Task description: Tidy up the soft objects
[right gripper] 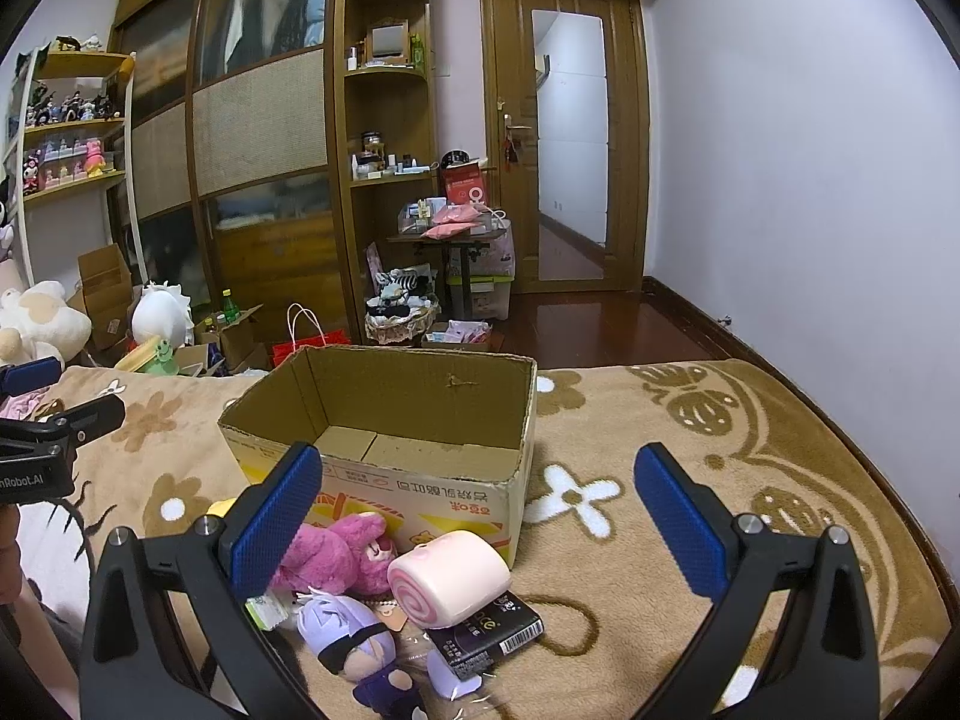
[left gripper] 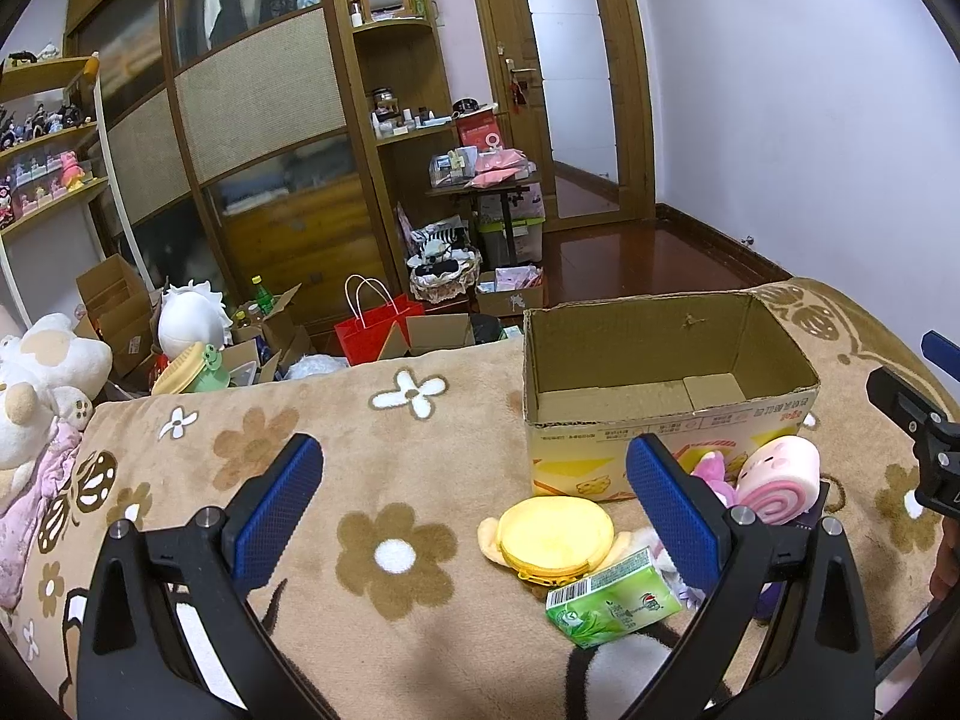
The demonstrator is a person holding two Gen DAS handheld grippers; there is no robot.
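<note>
I hold a gripper in each hand over a bed covered by a tan flowered blanket (left gripper: 390, 480). My left gripper (left gripper: 474, 504) has its blue-padded fingers spread wide apart and holds nothing. My right gripper (right gripper: 477, 516) is likewise wide open and empty.

An open cardboard box (right gripper: 420, 414) stands on the blanket ahead of both grippers, empty inside. The soft things lie in a cluster against its near wall. In the left wrist view, a round yellow plush (left gripper: 555, 534) lies between my left fingers, towards the right one, and a green tissue pack (left gripper: 612, 597) lies just nearer, beside the right finger. In the right wrist view, a pink swirl-roll plush (right gripper: 450, 576) lies between my right fingers, left of centre, resting partly on a dark flat packet (right gripper: 489, 636). A pink bear plush (right gripper: 342, 552) lies beside my right gripper's left finger, touching the roll, and a purple-haired doll (right gripper: 354, 636) lies nearest the camera.
</note>
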